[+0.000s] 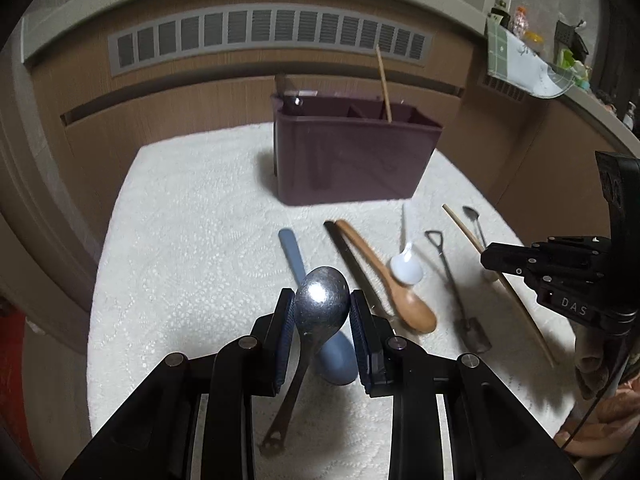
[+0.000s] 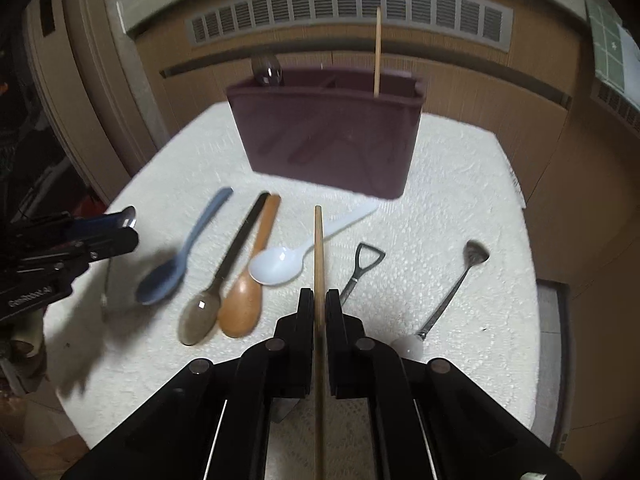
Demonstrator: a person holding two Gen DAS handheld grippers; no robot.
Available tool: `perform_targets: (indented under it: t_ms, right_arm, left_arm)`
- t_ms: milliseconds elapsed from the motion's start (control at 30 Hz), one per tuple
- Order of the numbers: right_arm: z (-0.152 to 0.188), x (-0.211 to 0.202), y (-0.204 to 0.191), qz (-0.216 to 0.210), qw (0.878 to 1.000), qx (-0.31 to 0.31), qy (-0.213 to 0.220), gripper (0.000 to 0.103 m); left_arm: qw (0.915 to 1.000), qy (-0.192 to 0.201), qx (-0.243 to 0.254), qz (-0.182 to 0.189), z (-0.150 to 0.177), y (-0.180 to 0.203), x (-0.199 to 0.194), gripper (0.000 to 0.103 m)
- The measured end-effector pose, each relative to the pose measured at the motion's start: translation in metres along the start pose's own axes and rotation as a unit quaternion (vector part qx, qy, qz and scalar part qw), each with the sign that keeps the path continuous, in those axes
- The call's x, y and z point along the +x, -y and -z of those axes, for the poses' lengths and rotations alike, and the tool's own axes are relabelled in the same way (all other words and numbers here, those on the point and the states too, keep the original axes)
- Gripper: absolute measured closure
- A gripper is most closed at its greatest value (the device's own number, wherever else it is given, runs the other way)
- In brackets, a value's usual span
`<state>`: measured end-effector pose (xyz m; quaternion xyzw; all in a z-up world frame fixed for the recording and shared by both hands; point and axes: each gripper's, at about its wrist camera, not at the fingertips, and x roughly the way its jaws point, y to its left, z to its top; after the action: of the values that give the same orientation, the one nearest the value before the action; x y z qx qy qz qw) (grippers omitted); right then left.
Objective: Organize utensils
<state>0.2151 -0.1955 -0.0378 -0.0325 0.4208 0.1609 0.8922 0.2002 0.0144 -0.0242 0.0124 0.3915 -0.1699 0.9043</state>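
My left gripper (image 1: pixel 321 307) is shut on a metal spoon (image 1: pixel 320 300), gripped at the bowl, handle hanging down above the white mat. My right gripper (image 2: pixel 318 304) is shut on a wooden chopstick (image 2: pixel 318 240) that points forward. A dark purple utensil holder (image 1: pixel 352 152) stands at the far side of the mat, also in the right wrist view (image 2: pixel 332 140), with one chopstick (image 2: pixel 377 52) upright in it. On the mat lie a blue spoon (image 2: pixel 176 264), a dark-handled spoon (image 2: pixel 216 292), a wooden spoon (image 2: pixel 248 292), a white plastic spoon (image 2: pixel 280 266), a shovel-shaped spoon (image 2: pixel 360 266) and a small metal spoon (image 2: pixel 456 284).
The white mat (image 1: pixel 180 240) covers a round table against a wood-panelled wall with a vent. A shelf with clutter (image 1: pixel 532 60) is at the far right. The left gripper shows at the left of the right wrist view (image 2: pixel 80 240).
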Motion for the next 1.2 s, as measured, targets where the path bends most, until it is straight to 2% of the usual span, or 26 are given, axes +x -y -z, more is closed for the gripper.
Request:
perform_targets:
  t_ms: [167,233,367,467,567,733,833,867,900,1067,1200]
  right_arm:
    - [-0.011,-0.023,0.000,-0.007,0.999,0.008,0.036,0.097]
    - [-0.017,-0.029,0.002,-0.010,0.999,0.014,0.049,0.097]
    - [-0.028,-0.041,0.005,-0.006,0.997,0.014,0.071,0.097]
    - [-0.033,-0.044,0.008,-0.003,0.997,0.017,0.078,0.097]
    - [-0.030,-0.040,0.010,-0.002,0.997,0.018,0.070,0.097]
    - [-0.021,-0.030,0.023,-0.017,0.997,0.051,0.046,0.097]
    - [-0.012,-0.030,0.026,-0.023,0.997,0.059,0.046,0.097]
    - [-0.010,-0.030,0.026,-0.025,0.997,0.062,0.045,0.097]
    - [-0.008,-0.029,0.026,-0.025,0.997,0.064,0.043,0.097]
    - [0.001,-0.025,0.029,-0.019,0.996,0.075,0.033,0.097]
    - [0.005,-0.025,0.034,-0.015,0.996,0.080,0.031,0.097]
  left_arm:
    - [0.9992,0.038,0.007,0.006,-0.015,0.008,-0.024,0.076]
    - [0.9985,0.054,0.006,0.009,-0.024,0.010,-0.031,0.091]
    - [0.9964,0.083,0.002,0.016,-0.044,0.013,-0.043,0.092]
    - [0.9959,0.088,-0.001,0.022,-0.054,0.011,-0.046,0.092]
    - [0.9976,0.064,0.003,0.026,-0.057,0.009,-0.031,0.092]
    - [0.9975,-0.021,0.001,0.068,-0.046,0.012,0.019,0.090]
    - [0.9928,-0.068,0.025,0.096,-0.033,0.026,0.046,0.077]
    - [0.9917,-0.076,0.031,0.099,-0.030,0.030,0.052,0.068]
    - [0.9912,-0.084,0.034,0.097,-0.027,0.031,0.059,0.063]
    - [0.9896,-0.107,0.010,0.095,-0.022,0.022,0.087,0.063]
    - [0.9887,-0.122,-0.003,0.087,-0.012,0.012,0.091,0.063]
